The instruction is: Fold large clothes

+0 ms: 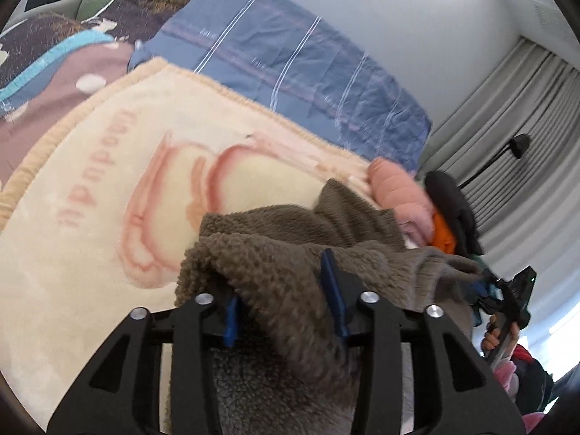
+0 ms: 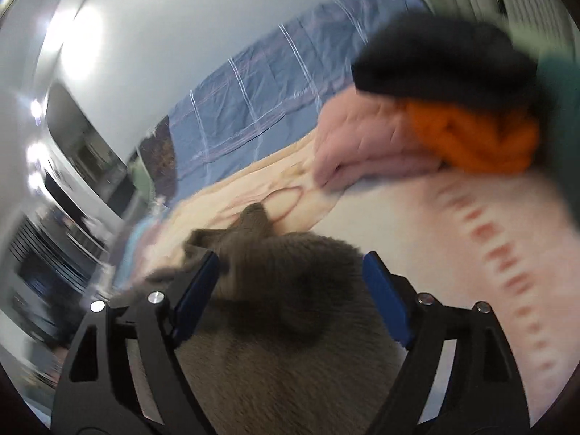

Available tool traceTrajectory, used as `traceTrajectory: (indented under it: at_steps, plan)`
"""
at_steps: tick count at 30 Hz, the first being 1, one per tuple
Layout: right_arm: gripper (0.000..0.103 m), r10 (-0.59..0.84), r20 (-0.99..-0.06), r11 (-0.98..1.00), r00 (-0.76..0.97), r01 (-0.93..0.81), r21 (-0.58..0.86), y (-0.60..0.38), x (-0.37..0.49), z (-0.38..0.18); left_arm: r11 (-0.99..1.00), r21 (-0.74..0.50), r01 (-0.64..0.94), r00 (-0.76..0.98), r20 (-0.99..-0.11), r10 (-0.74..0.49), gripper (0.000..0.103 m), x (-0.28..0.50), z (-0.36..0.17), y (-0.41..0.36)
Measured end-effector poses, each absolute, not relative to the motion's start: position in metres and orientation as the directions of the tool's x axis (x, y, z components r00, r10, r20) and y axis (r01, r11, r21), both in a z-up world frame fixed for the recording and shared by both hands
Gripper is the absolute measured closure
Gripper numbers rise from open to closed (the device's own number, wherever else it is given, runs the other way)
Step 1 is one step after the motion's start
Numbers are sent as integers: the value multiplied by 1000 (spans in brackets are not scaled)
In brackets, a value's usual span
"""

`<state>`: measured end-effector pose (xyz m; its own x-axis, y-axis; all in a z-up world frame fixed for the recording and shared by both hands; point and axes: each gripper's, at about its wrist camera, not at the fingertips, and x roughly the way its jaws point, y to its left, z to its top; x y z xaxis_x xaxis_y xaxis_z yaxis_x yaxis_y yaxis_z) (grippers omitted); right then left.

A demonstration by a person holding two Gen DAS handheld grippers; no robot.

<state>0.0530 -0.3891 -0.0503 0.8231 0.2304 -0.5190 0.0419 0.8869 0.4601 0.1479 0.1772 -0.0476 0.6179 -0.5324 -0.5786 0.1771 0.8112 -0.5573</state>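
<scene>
- Left wrist view: the left hand-held gripper [image 1: 286, 301] has its blue-padded jaws partly spread with a fold of the brown fuzzy fleece garment [image 1: 290, 253] bunched between them; whether the pads press on the cloth I cannot tell.
- That garment lies on the cream blanket with a pink printed cup [image 1: 108, 195], which covers the bed, and fills the view from the centre down to 6 o'clock.
- At 3 o'clock the right hand-held gripper [image 1: 482, 288] shows at the garment's far edge, with a person's fingers [image 1: 489, 337] on its handle.
- At 2 o'clock from the garment sits a pile: a pink quilted garment [image 1: 402, 195], an orange knit piece [image 1: 444, 233] and a dark fuzzy item [image 1: 453, 199].
- A blue striped sheet [image 1: 290, 54] lies beyond the blanket, toward 12 o'clock.
- Right wrist view: blurred. Here the right gripper's jaws stand wide, both pads clear of the cloth, and the brown garment lies loose between and beneath them.
- The pile sits at 1 o'clock.
</scene>
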Motion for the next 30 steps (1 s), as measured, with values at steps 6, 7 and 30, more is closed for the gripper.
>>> traceTrajectory:
  at_steps: [6,7,30]
  plan:
    - [19,119,-611,987,783,-25,161,-342,52,-55,908,-383,170,771,-522,-365,29,114,0,187]
    - [19,105,-621,990,777,-21,140,-338,55,-57,906,-374,198,778,-502,-377,29,109,7,186]
    - [52,57,-781,990,622,64,123,-310,179,-138,951,-197,237,580,-757,-301,35,196,-114,91]
